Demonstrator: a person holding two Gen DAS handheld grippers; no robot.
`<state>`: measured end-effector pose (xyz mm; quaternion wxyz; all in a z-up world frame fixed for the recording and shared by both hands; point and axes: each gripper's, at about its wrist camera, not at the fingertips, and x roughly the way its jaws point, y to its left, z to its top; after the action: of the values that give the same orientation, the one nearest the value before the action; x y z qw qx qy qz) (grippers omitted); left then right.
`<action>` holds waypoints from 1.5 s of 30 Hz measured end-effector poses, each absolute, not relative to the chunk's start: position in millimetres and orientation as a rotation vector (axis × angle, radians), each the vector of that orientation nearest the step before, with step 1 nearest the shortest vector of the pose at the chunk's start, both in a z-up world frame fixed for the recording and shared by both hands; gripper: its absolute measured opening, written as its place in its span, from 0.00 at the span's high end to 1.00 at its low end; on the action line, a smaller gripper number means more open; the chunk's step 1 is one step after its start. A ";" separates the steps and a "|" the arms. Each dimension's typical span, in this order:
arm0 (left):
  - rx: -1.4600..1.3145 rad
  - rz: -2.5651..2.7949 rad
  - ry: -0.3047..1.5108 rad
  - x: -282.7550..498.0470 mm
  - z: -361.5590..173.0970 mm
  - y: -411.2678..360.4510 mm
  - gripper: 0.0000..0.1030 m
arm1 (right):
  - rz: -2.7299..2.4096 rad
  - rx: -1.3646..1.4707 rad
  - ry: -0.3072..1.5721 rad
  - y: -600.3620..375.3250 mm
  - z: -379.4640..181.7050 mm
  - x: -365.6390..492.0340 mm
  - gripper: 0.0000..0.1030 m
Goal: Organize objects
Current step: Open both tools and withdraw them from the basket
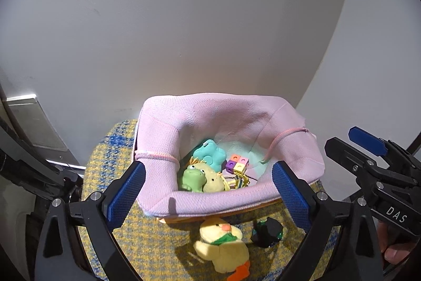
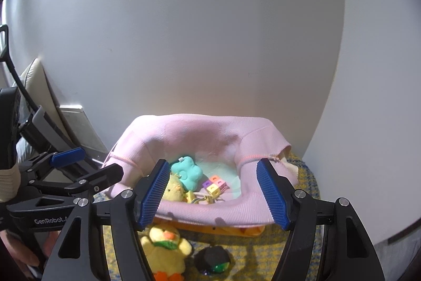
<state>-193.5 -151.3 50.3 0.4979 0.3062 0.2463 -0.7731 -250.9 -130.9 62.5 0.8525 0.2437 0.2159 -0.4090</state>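
Both the left gripper (image 1: pixel 208 191) and the right gripper (image 2: pixel 213 194) are hanging wide apart and empty over the pink fabric basket (image 1: pixel 236 199) of small toys, while the yellow plush duck (image 1: pixel 223 244) is lying on the yellow-blue woven seat (image 1: pixel 110 162) just before it.

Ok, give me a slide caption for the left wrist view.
Open left gripper before pink fabric basket of small toys; yellow plush duck and dark round object outside on the woven mat.
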 end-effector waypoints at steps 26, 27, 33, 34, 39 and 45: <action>0.769 -1.825 0.625 -188.4 21.8 -106.4 0.01 | -0.902 0.520 0.475 -85.7 33.7 -278.3 0.20; 0.771 -1.822 0.628 -188.7 19.6 -105.9 0.01 | -0.906 0.522 0.476 -84.9 31.2 -279.3 0.18; 0.793 -1.805 0.651 -192.3 -1.3 -100.5 0.01 | -0.929 0.530 0.503 -80.9 13.8 -284.4 0.16; 0.796 -1.802 0.654 -193.0 -4.4 -99.7 0.01 | -0.932 0.534 0.507 -80.5 11.0 -285.8 0.16; 0.809 -1.791 0.664 -196.7 -20.5 -96.4 0.01 | -0.947 0.557 0.522 -78.9 -5.0 -290.6 0.14; 0.829 -1.778 0.669 -200.9 -38.9 -92.5 0.01 | -0.955 0.590 0.542 -78.6 -25.4 -292.7 0.13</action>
<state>-200.9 -92.5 -38.9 0.5091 0.3443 0.2779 -0.7383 -292.7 -78.6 -25.4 0.8118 0.2764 0.2539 -0.4474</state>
